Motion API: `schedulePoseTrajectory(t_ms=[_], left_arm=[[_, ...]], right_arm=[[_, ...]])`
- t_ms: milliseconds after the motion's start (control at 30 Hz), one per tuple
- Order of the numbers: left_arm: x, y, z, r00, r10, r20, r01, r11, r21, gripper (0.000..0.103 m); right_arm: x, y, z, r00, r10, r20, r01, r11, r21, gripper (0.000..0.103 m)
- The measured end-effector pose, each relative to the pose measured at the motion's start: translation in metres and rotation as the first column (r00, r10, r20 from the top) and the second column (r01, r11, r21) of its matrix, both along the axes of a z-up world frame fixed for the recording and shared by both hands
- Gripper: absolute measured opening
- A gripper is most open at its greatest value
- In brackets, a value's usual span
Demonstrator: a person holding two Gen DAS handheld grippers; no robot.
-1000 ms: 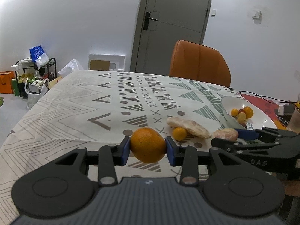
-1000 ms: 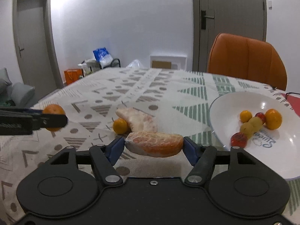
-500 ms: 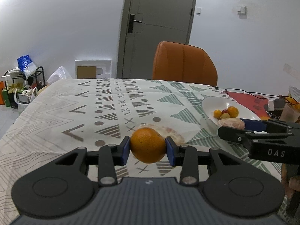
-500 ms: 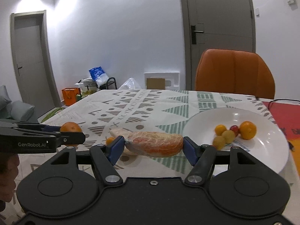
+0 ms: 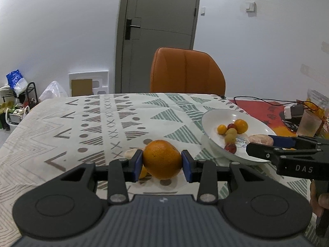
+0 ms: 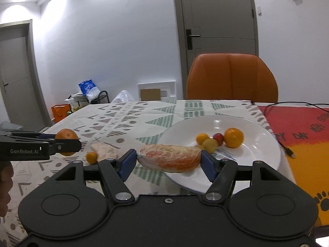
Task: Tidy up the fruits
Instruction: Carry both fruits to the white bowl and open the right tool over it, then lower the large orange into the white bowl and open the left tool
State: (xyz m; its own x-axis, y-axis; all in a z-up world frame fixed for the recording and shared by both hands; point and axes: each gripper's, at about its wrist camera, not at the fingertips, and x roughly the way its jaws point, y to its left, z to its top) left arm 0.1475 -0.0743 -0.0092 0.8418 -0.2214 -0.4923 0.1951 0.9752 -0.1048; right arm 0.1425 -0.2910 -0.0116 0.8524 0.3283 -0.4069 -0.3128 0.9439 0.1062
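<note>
far bench (image 5: 107, 119): sitting wide open, nothing but tablecloth.
plate (image 6: 265, 154): small fruits (image 6: 218, 141) crowding the middle, near rim staying free.
right edge: cup (image 5: 308, 124) and cable (image 5: 265, 100) getting in the way.

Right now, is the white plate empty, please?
No. The white plate already holds several small fruits; its front part is bare.

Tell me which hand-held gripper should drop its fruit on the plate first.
Right. The right hand-held gripper holds the pomelo wedge over the plate rim; the left hand-held gripper, with the orange, is beside it.
</note>
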Motion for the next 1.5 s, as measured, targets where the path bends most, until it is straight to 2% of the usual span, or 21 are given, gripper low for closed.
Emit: schedulePoseTrajectory(t_ms=[633,833,900,1000,1067,1500], left_arm=[[0.022,-0.047,-0.007,0.996,-0.091,-0.022,0.091,0.996,0.008,0.038],[0.029,-0.061,-0.008,0.993,-0.117,-0.027,0.117,0.993,0.004,0.038],[0.031,-0.066,-0.008,0.992,-0.127,-0.029,0.127,0.992,0.008,0.038],[0.034,-0.076,-0.009,0.989,-0.142,-0.033,0.143,0.99,0.021,0.038],[0.035,-0.082,-0.009,0.988,-0.152,-0.033,0.153,0.988,0.027,0.038],[0.042,-0.121,-0.01,0.975,-0.219,-0.041,0.221,0.975,0.04,0.039]], right_arm=[[0.005,-0.043,-0.012,0.994,-0.109,-0.025,0.108,0.994,-0.032,0.065],[0.01,-0.047,-0.018,0.992,-0.126,-0.029,0.124,0.99,-0.071,0.065],[0.011,-0.047,-0.018,0.989,-0.148,-0.016,0.146,0.985,-0.092,0.067],[0.008,-0.047,-0.017,0.978,-0.207,0.031,0.209,0.97,-0.126,0.078],[0.004,-0.05,-0.016,0.98,-0.192,0.045,0.196,0.974,-0.111,0.084],[-0.005,-0.074,-0.018,0.978,-0.209,0.016,0.209,0.978,-0.022,0.084]])
